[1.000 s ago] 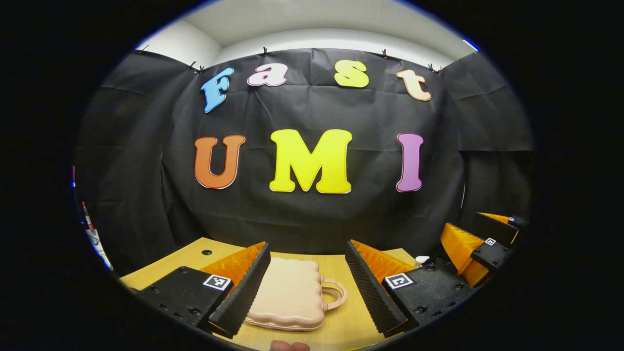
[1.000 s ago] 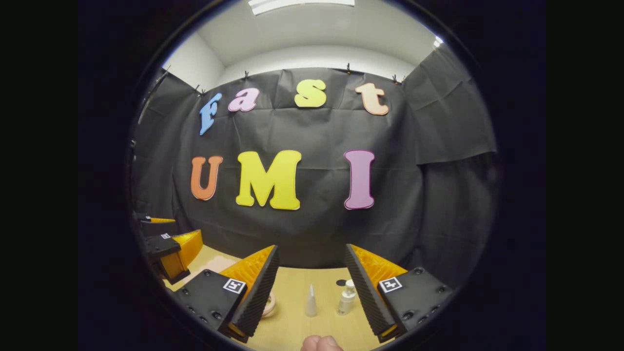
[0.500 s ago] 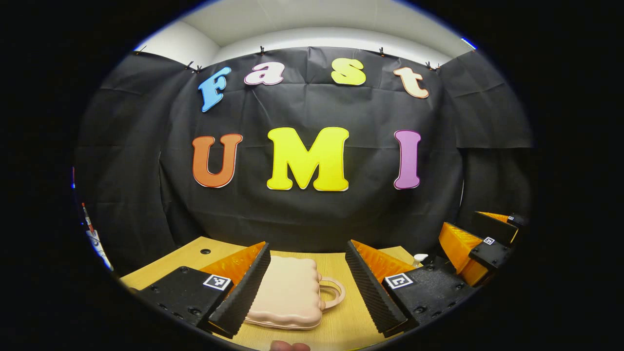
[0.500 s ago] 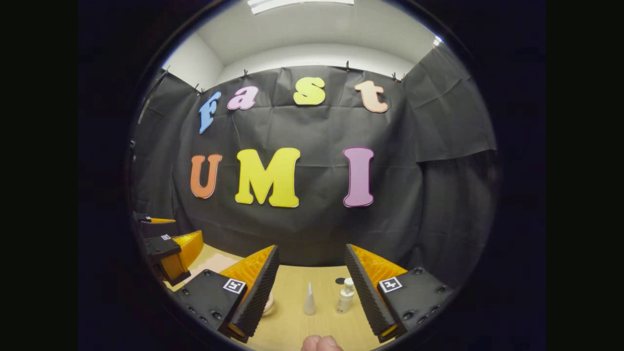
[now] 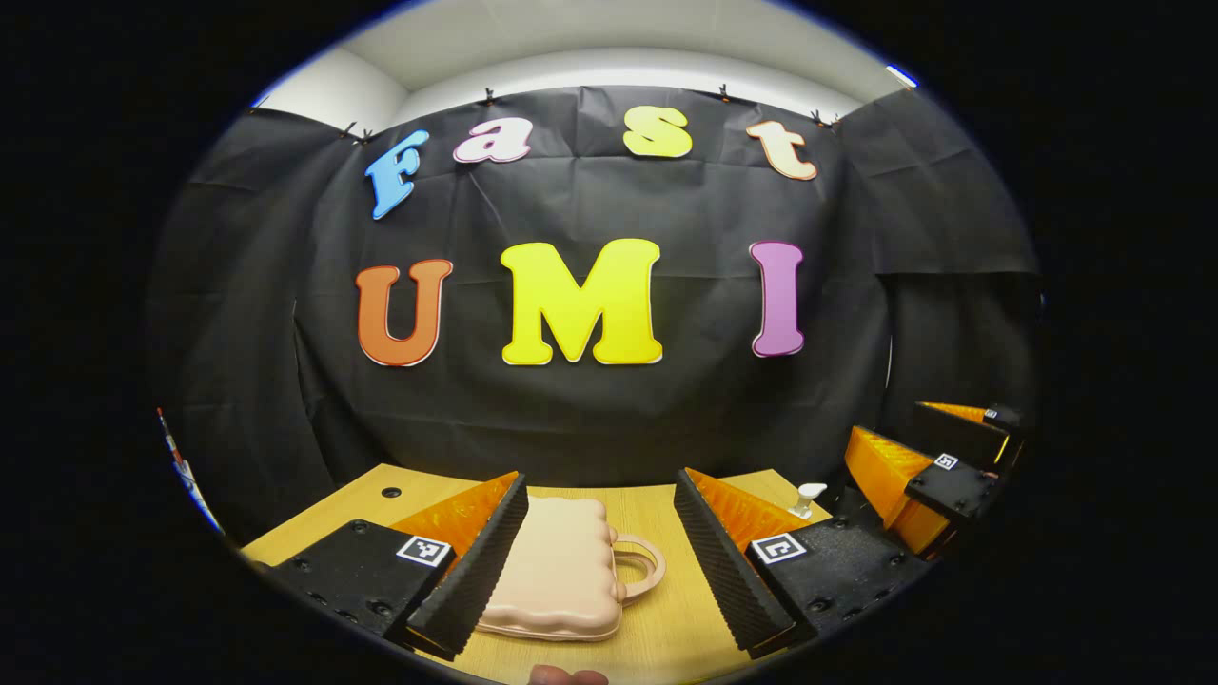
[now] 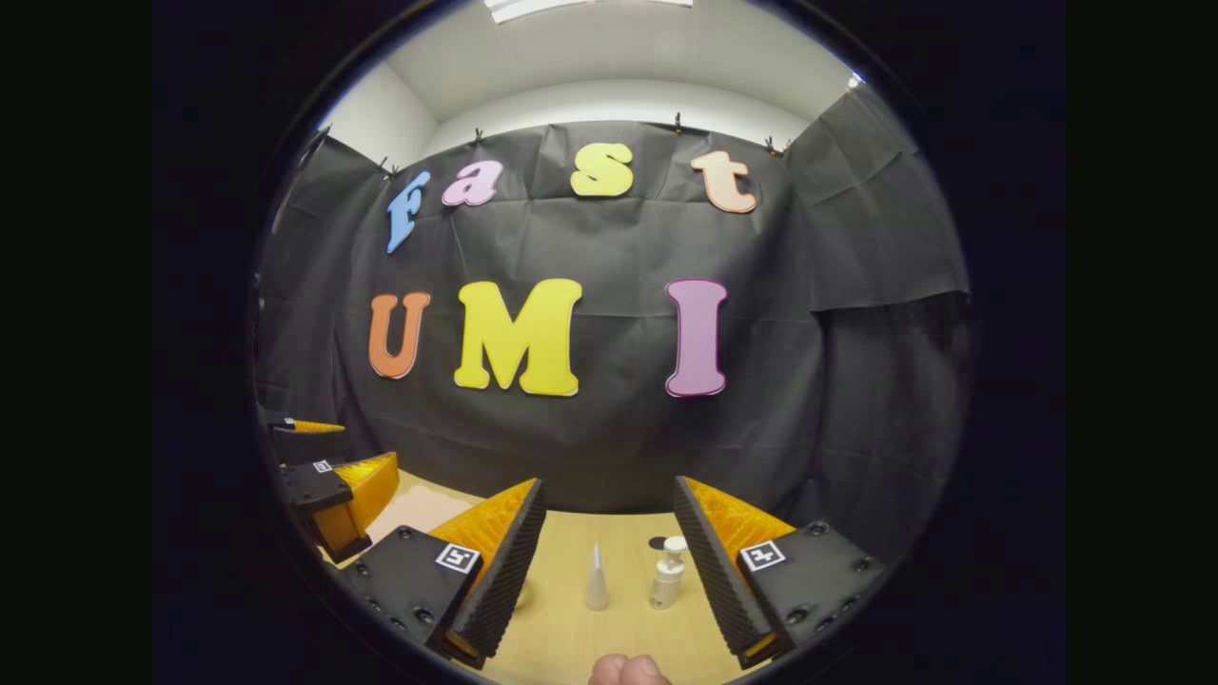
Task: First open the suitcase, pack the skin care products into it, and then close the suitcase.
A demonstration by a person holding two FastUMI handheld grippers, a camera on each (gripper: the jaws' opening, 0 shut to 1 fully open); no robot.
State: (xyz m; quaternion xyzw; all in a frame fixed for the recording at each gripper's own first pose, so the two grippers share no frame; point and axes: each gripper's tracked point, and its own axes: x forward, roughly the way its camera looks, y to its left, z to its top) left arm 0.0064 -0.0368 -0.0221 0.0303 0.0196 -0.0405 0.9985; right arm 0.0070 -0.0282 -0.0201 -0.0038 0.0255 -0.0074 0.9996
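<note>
Both the left claw and right claw hover spread and empty over the counter, the pink suitcase apparently closed, so opening comes next, needing a grip near its handle.

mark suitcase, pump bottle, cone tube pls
suitcase (image 5: 557,561), left gripper view, on its closed lid
pump bottle (image 6: 666,580), right gripper view, on its body below the pump head
cone tube (image 6: 596,582), right gripper view, on the middle of the upright cone

Left hand-held gripper level, fingers spread wide; right hand-held gripper likewise, nothing between.
</note>
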